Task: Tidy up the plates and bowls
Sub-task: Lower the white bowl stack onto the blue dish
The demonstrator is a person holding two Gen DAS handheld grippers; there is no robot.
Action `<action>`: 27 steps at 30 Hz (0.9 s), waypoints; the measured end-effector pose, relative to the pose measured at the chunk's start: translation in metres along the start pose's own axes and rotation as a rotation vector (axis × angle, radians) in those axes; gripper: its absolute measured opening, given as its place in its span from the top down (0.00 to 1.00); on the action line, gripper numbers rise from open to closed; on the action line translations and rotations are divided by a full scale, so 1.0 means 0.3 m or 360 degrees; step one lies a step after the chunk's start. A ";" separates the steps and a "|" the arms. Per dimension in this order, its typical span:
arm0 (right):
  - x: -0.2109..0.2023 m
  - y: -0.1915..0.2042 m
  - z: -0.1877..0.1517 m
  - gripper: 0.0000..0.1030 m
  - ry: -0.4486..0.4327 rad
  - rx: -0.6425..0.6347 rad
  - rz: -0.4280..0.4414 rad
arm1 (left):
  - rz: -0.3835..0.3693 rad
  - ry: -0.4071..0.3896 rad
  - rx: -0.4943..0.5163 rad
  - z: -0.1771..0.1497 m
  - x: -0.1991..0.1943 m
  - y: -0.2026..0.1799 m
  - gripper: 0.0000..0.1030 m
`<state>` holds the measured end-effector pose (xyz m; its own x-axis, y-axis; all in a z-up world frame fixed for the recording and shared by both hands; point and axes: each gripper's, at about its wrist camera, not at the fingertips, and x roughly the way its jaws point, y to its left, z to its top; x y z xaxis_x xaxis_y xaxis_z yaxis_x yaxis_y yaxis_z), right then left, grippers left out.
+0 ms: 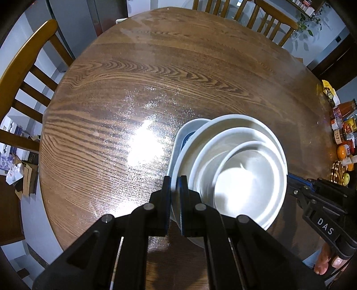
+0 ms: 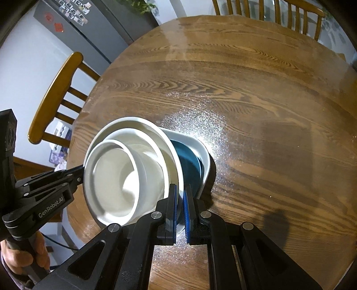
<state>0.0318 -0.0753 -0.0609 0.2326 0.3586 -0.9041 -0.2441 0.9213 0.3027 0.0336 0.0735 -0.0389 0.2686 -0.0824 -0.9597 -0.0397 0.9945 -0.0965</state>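
A nested stack of dishes [image 1: 245, 178] [image 2: 116, 178] sits low over the round wooden table [image 1: 133, 89] [image 2: 267, 89]. Small and medium white bowls lie inside a wide white bowl. Under them are a dark blue dish [image 2: 189, 165] and a white squarish plate [image 1: 189, 127] [image 2: 206, 156]. My left gripper [image 1: 175, 185] is shut on the stack's left rim and also shows in the right wrist view [image 2: 78, 175]. On the opposite rim my right gripper [image 2: 180, 194] is shut, its blue pads showing in the left wrist view [image 1: 294, 181]. Whether the stack touches the table is hidden.
Wooden chairs stand at the left [image 1: 26, 73] [image 2: 55, 96] and far side [image 1: 267, 20] [image 2: 279, 13]. Sauce bottles and fruit [image 1: 343, 133] crowd the table's right edge. A grey fridge [image 2: 78, 24] stands behind. A person's hands [image 1: 323, 263] [image 2: 22, 256] hold the gripper handles.
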 end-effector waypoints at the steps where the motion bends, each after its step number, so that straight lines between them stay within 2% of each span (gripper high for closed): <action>1: 0.002 0.002 0.002 0.91 0.0002 0.0003 -0.0002 | -0.0001 0.0003 0.0001 0.000 0.006 0.002 0.99; 27: 0.033 0.004 0.012 0.91 0.0022 0.0062 -0.0032 | -0.0012 0.0020 0.0014 0.033 0.053 -0.003 0.98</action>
<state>0.0372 -0.0701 -0.0685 0.2243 0.3379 -0.9141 -0.2026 0.9336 0.2954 0.0476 0.0721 -0.0515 0.2568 -0.0904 -0.9622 -0.0291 0.9944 -0.1012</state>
